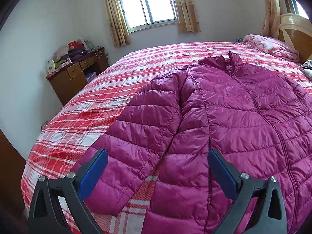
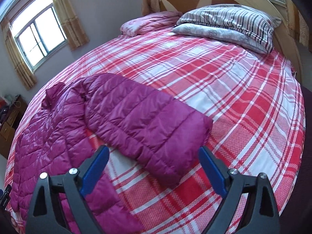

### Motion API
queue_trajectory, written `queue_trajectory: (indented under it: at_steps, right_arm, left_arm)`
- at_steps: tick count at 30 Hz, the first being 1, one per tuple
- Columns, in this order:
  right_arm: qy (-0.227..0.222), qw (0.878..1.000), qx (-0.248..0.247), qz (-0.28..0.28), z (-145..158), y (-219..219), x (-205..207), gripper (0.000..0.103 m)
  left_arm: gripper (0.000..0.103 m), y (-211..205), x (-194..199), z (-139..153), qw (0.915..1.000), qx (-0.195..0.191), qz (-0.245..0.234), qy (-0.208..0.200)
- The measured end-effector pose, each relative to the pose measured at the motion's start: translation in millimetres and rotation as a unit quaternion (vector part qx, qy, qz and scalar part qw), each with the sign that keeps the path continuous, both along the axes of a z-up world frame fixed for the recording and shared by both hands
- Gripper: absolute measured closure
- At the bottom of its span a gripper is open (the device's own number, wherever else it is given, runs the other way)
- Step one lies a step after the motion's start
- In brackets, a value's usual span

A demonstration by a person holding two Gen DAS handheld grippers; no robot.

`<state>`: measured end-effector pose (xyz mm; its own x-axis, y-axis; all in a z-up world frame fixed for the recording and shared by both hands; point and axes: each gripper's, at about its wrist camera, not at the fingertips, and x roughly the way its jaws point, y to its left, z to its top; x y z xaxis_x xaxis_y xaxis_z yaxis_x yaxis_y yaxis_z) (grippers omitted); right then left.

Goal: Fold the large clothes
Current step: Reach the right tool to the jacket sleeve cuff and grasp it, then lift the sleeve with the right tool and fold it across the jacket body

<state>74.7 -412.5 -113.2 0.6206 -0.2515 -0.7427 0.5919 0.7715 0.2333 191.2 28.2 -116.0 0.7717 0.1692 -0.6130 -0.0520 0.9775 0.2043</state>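
I had both tilted down over the magenta quilted puffer jacket (image 1: pixel 224 117), spread flat on the red-and-white plaid bedspread (image 2: pixel 224 89). Left gripper (image 1: pixel 158 156) gaped above one sleeve cuff, right gripper (image 2: pixel 154 154) gaped above the other; neither clamped anything.

We see a bed (image 2: pixel 224 89) under a red and white plaid cover, with a magenta quilted jacket (image 1: pixel 234 117) spread flat on it, one sleeve (image 2: pixel 148 124) stretched sideways, a striped pillow (image 2: pixel 230 23) and pink bedding (image 1: pixel 273 46) by the headboard
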Motion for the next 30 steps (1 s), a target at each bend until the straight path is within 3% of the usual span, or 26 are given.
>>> queue_trajectory:
  at_steps: [8,11,18,22,30]
  right_arm:
    - [0.036,0.999,0.018,-0.031,-23.9,-32.8,18.8,0.020]
    - [0.047,0.998,0.025,-0.018,-33.6,-31.1,21.9,0.030]
    - [0.050,0.999,0.015,0.001,-31.5,-31.9,28.5,0.076]
    - [0.054,0.998,-0.023,-0.013,-15.5,-42.2,34.8,0.086]
    - [0.039,0.990,-0.138,-0.018,42.9,-44.5,62.5,0.091]
  left_arm:
    - [0.001,8.0,49.7,-17.4,0.9996,0.004,0.024,0.017]
    - [0.001,14.0,62.8,-23.6,0.9991,-0.001,0.034,0.026]
    - [0.001,30.4,80.0,-28.2,0.9985,-0.005,0.045,0.031]
    - [0.001,41.9,86.5,-25.3,0.9979,-0.008,0.057,0.028]
    - [0.001,63.4,105.2,-24.5,0.9966,-0.009,0.078,0.025]
